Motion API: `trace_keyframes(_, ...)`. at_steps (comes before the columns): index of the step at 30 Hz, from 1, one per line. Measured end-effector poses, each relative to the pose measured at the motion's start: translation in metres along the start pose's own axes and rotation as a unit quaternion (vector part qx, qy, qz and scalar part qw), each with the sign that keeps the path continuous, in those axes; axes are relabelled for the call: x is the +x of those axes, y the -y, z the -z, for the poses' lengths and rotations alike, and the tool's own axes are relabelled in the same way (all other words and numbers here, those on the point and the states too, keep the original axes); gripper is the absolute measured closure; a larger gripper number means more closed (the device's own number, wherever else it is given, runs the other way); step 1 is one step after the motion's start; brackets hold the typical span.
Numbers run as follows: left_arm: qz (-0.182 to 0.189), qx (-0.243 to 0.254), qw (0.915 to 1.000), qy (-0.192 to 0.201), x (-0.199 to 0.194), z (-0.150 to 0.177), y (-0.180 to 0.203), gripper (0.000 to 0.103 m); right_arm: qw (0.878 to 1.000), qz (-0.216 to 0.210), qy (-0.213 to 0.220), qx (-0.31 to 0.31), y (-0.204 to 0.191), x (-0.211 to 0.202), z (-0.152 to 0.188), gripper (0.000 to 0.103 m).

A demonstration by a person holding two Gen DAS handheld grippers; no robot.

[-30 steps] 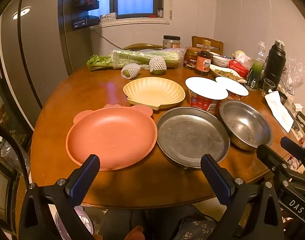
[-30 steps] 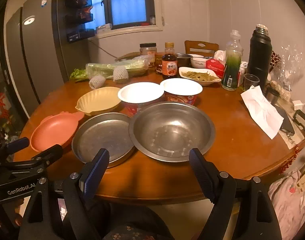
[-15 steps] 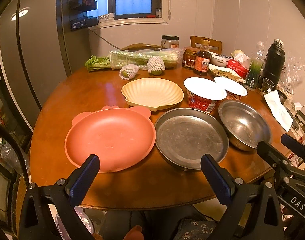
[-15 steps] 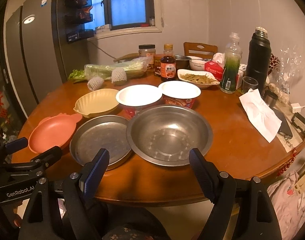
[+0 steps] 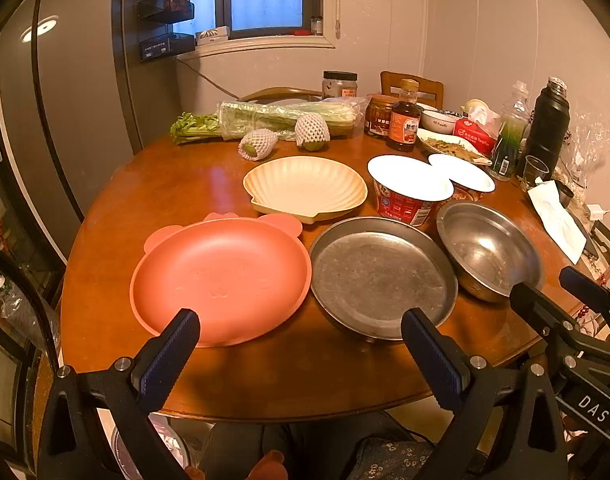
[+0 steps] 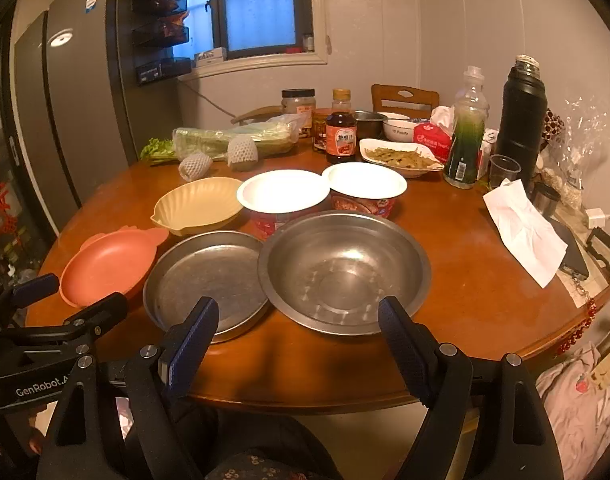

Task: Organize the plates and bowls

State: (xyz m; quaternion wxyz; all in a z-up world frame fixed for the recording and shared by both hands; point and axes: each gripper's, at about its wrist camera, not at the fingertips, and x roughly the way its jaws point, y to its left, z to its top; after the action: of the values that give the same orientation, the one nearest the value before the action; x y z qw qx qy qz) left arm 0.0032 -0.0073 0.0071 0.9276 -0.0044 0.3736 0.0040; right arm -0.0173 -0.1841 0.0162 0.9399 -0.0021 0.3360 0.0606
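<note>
The left gripper (image 5: pixel 301 344) hangs at the near edge of the round wooden table (image 5: pixel 153 196), jaws spread wide and holding nothing. Directly ahead of its left finger lies one pink plate with ears (image 5: pixel 221 280); ahead of its right finger, touching that plate's rim, sits one flat steel pan (image 5: pixel 381 276). Beyond the two lies one cream shell-shaped dish (image 5: pixel 305 188). The right gripper (image 6: pixel 297 340) is likewise spread wide and empty, with one steel bowl (image 6: pixel 345 272) straight ahead between its fingers, its rim overlapping the pan's edge. Behind the bowl stand two instant-noodle cups (image 6: pixel 283 194) with white lids, side by side. Farther back, to the right, are one dark sauce bottle (image 6: pixel 340 134), one black thermos (image 6: pixel 521 120) and one white napkin (image 6: pixel 523 230).
</note>
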Motion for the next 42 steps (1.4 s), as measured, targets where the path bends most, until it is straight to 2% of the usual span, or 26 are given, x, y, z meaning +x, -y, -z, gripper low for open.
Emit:
trace_keyframes(16,0.001,-0.007,1.0000,-0.003,0.002,-0.001,-0.007,0.002,1.000,-0.003,-0.004,-0.005,-0.008,0.004,-0.001,0.020)
trace_keyframes(25,-0.002,-0.022,0.9997,0.000,0.003,-0.003,-0.024,0.002,1.000,-0.014,-0.004,-0.018,-0.024,0.008,-0.008,0.020)
trace_keyframes(32,-0.023,-0.064,0.9975,0.017,-0.002,-0.008,-0.063,0.002,0.998,-0.049,0.000,-0.038,-0.048,0.014,-0.023,0.020)
trace_keyframes(42,-0.058,-0.121,0.9909,-0.009,0.012,-0.006,-0.131,0.002,0.991,-0.105,-0.024,-0.085,-0.105,0.044,-0.047,0.020)
